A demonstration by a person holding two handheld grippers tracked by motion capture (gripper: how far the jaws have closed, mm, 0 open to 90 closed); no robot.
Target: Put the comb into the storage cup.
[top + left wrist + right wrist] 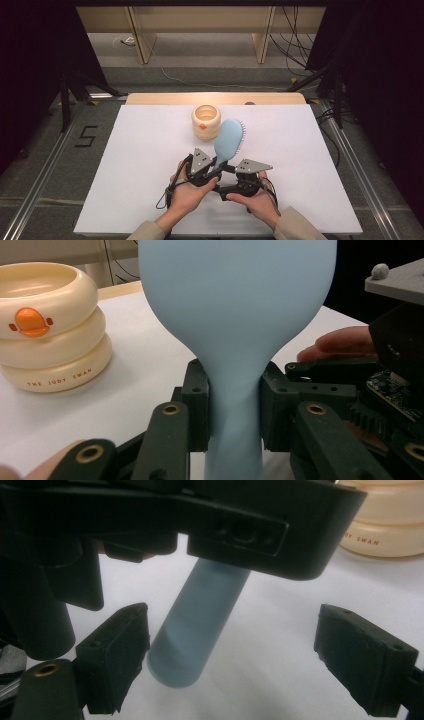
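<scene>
A light blue hairbrush (229, 140) stands tilted up from the table, with bristles showing along its far right edge. My left gripper (214, 170) is shut on its narrow neck; in the left gripper view both pads press the blue neck (234, 405) below the broad head (235, 300). My right gripper (226, 184) sits close beside the left one. Its jaws stand wide open (235, 650) on either side of the round handle end (195, 630). The handle end hangs near the left jaw, and the right jaw is well apart from it.
A cream ribbed cup (206, 121) with an orange duck mark (31, 322) stands behind the brush. The left gripper's black body (200, 520) spans the top of the right gripper view. The white board (150, 165) has free room on both sides.
</scene>
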